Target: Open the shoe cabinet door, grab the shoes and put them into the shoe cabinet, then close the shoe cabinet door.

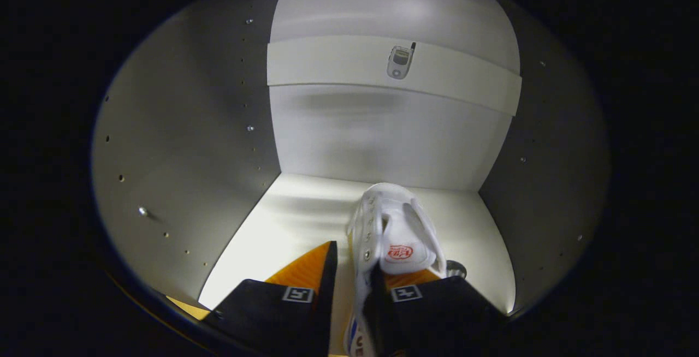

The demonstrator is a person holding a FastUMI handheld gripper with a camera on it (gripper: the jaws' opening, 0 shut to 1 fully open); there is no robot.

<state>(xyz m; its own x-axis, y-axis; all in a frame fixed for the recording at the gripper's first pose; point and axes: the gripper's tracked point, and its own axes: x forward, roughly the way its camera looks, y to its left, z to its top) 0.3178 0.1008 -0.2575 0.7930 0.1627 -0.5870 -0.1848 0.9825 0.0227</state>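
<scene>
Gripper view: the tool [354,280] reaches into the open shoe cabinet [180,171], its fingers apart around the white sneaker's [396,231] side wall, apparently not pinching it. Sneaker sits toe-inward on the cabinet floor [295,220], near its front edge, probably just set down.

The handheld two-finger gripper [349,269] reaches forward and slightly downward, its fingers parted with a clear gap between them. The left finger [306,272] stands free in the open. The right finger [407,283] sits inside the opening of a white canvas shoe [390,226], whose side wall lies in the gap.
</scene>
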